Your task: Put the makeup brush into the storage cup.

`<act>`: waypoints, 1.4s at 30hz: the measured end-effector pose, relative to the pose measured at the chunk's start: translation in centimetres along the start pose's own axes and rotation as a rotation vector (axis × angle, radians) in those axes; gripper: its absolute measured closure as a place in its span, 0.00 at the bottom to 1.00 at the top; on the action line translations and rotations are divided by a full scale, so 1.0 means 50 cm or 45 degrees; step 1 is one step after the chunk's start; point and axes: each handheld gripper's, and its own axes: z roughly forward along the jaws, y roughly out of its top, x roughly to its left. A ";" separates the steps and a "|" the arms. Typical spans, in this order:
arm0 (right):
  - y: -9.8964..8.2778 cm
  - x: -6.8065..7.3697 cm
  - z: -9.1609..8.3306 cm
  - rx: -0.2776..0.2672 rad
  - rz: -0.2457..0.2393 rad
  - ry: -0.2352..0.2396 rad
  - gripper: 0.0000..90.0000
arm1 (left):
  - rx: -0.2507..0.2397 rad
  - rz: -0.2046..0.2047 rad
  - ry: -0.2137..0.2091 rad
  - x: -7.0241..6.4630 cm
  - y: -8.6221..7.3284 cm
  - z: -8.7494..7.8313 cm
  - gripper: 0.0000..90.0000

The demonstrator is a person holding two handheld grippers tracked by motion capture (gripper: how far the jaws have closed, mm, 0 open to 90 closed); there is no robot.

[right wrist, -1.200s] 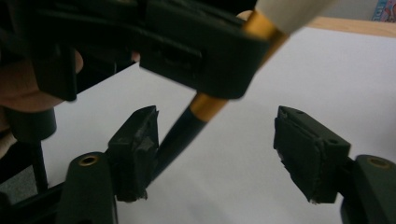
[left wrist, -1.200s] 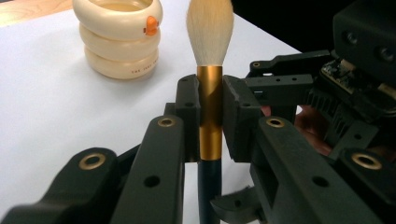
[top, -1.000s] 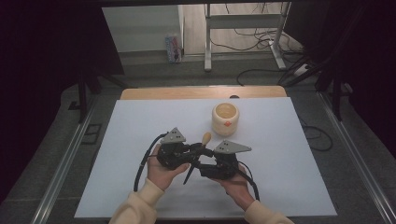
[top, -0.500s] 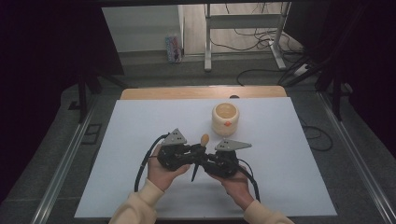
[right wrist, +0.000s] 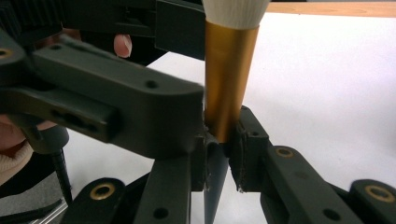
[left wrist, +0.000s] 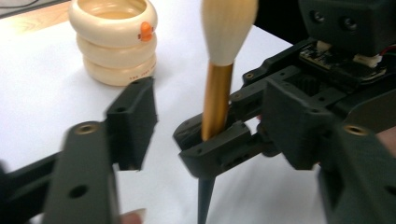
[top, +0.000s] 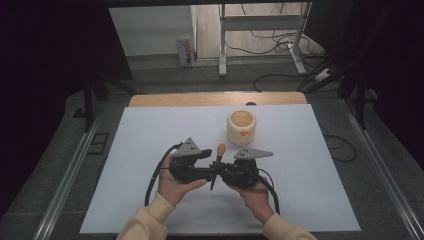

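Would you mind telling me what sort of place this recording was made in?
Probably a lab or workshop recording station: a table under a white sheet, dark curtains at the sides, loose cables on the floor beyond, and a metal stand.

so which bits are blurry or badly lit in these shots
Left gripper view: the near left jaw is smeared with blur, while the brush and cream ringed pot read fairly sharp. Right gripper view: the close jaws look soft. High view: white table bright, surroundings dark.

One brush (top: 219,159), one ringed cup (top: 241,127), two claws.
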 end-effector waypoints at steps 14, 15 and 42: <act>0.004 -0.005 -0.008 -0.005 -0.043 -0.037 0.86 | -0.062 -0.040 0.017 0.011 0.009 -0.038 0.26; 0.004 -0.006 -0.009 -0.006 -0.046 -0.042 0.86 | -0.068 -0.039 0.022 0.012 0.010 -0.041 0.26; 0.014 -0.028 -0.032 -0.033 -0.084 -0.121 0.86 | -0.037 -0.047 0.152 0.046 -0.036 -0.070 0.25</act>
